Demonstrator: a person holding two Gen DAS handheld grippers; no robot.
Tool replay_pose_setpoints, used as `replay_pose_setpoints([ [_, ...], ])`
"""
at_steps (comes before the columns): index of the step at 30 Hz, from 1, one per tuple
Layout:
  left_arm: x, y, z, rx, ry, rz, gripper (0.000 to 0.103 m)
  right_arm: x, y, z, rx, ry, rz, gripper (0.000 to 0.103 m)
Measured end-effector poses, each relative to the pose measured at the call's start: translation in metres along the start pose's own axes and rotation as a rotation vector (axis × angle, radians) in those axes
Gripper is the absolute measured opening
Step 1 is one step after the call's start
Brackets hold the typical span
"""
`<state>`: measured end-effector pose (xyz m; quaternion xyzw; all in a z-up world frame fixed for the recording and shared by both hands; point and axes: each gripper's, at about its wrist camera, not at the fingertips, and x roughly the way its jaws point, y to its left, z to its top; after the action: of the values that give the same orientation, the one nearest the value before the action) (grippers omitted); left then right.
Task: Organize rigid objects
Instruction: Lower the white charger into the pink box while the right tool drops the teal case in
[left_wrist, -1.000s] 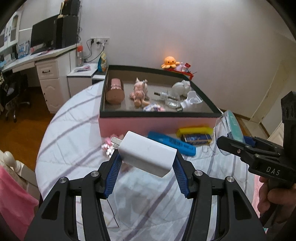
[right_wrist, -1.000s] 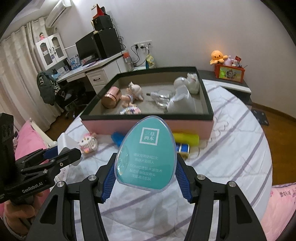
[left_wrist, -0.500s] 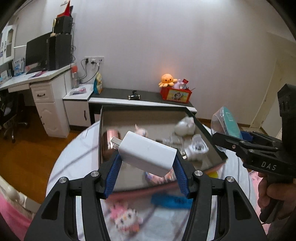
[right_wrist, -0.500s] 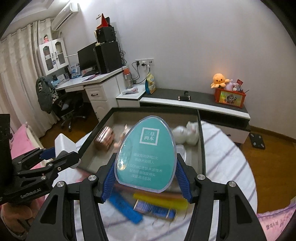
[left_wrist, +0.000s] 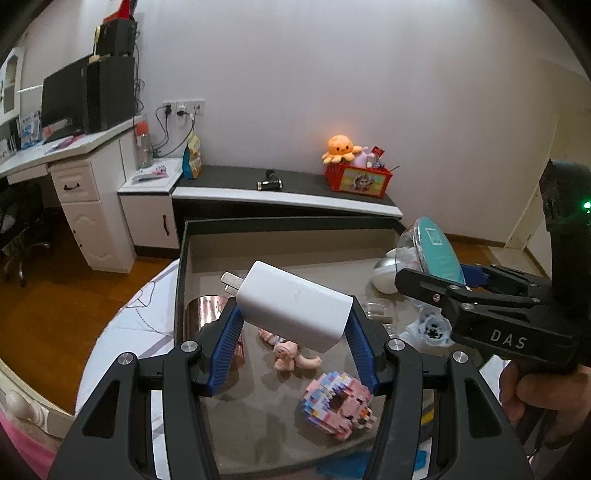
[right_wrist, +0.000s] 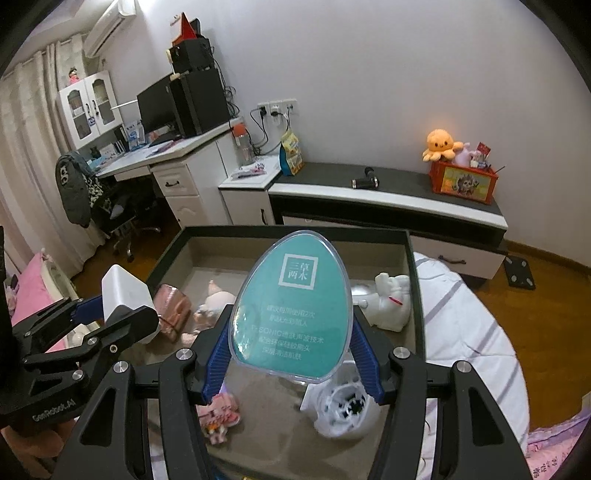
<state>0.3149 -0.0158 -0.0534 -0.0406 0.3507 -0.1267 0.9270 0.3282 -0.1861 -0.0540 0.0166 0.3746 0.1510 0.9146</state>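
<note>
My left gripper (left_wrist: 291, 334) is shut on a white plug charger (left_wrist: 295, 310), its prongs pointing up and left. It hangs over the open dark-rimmed box (left_wrist: 181, 258), above the pink figurine. My right gripper (right_wrist: 290, 354) is shut on a teal egg-shaped clear case (right_wrist: 291, 306) with white print, held upright above the box (right_wrist: 415, 280). In the left wrist view that case (left_wrist: 436, 251) and the right gripper (left_wrist: 443, 273) show at the right; in the right wrist view the charger (right_wrist: 123, 291) and the left gripper (right_wrist: 114, 310) show at the left.
Inside the box lie a rose-gold can (left_wrist: 207, 306), a pink figurine (left_wrist: 288, 354), a pink block toy (left_wrist: 340, 406), a white plush (right_wrist: 391, 302) and a white round gadget (right_wrist: 343, 410). The box sits on a striped round table (right_wrist: 472, 332). A low cabinet (right_wrist: 388, 192) stands behind.
Both grippers have moved forward from over the table to above the box, each still shut on its object. The items in front of the box have dropped out of view.
</note>
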Motion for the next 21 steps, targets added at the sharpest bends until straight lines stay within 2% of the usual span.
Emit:
replay_pose_setpoints([
  [5, 0.015, 0.001, 0.001, 0.001, 0.026, 0.004, 0.056, 0.014, -0.002, 0.0, 0.002, 0.024, -0.004, 0.06],
  [8, 0.017, 0.002, 0.0, 0.003, 0.032, 0.032, 0.059, 0.019, -0.003, 0.002, 0.0, 0.032, -0.015, 0.061],
  [9, 0.018, 0.001, 0.001, 0.006, 0.033, 0.042, 0.065, 0.019, -0.002, 0.001, -0.005, 0.032, -0.014, 0.063],
  [10, 0.015, 0.001, 0.0, 0.009, 0.026, 0.055, 0.073, 0.019, -0.002, 0.001, -0.009, 0.032, -0.011, 0.07],
  [11, 0.014, 0.001, 0.0, 0.01, 0.02, 0.061, 0.077, 0.019, -0.001, 0.002, -0.012, 0.032, -0.013, 0.082],
  [12, 0.011, 0.001, -0.001, 0.011, 0.014, 0.07, 0.084, 0.018, 0.0, 0.001, -0.017, 0.032, -0.017, 0.084],
  [16, -0.001, 0.001, -0.004, 0.003, -0.006, 0.081, 0.094, 0.009, 0.002, -0.003, -0.01, 0.025, -0.043, 0.087],
  [21, -0.024, 0.003, -0.011, -0.011, -0.029, 0.092, 0.099, -0.008, -0.002, -0.01, 0.043, 0.001, -0.073, 0.089],
])
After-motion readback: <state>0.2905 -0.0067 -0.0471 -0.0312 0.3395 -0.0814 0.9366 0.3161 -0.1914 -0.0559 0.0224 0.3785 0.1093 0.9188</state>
